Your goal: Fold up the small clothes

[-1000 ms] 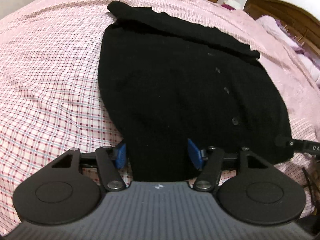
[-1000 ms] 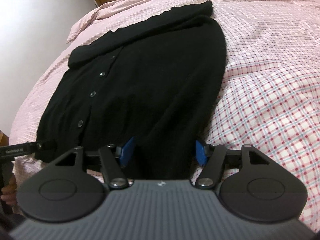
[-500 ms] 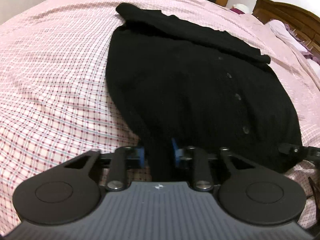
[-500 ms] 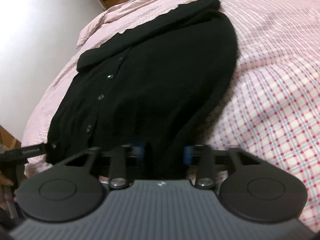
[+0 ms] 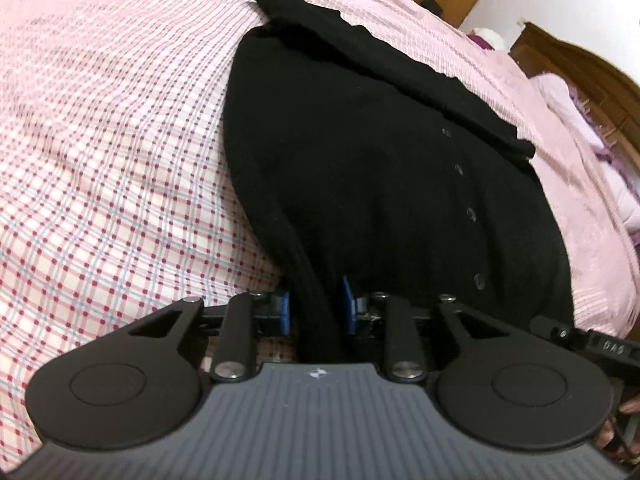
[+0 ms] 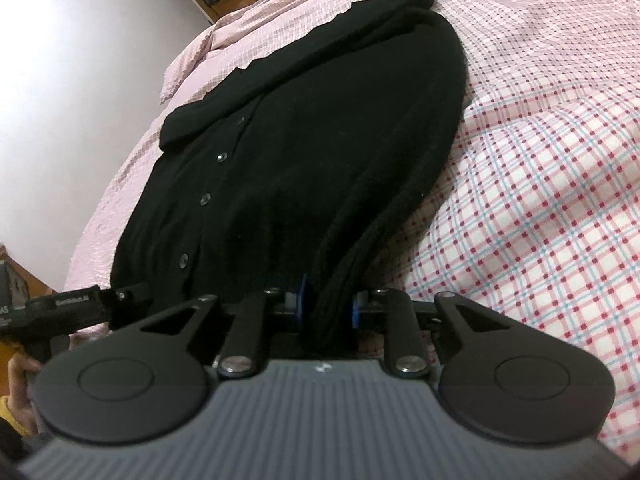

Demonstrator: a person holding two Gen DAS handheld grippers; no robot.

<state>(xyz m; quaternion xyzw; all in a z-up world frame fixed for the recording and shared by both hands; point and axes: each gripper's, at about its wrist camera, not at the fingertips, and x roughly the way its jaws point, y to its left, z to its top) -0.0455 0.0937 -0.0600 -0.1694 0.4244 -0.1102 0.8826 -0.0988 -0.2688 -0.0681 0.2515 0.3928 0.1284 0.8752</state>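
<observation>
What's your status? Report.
Left claw shut on black cardigan hem. Right claw likewise. Cardigan flat on checked bedspread. Nothing obstructing.

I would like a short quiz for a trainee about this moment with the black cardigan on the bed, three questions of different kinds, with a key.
1. True or false: both grippers are shut on the near hem of the black cardigan.
2. Multiple choice: the bedcover under the cardigan is A) plain blue, B) pink and white check with red dots, C) green stripes.
3. Short answer: in the right wrist view, on which side of the picture does the row of buttons run?

Key
1. True: the left gripper and the right gripper each pinch a bunched fold of the hem.
2. B.
3. The left side.
</observation>
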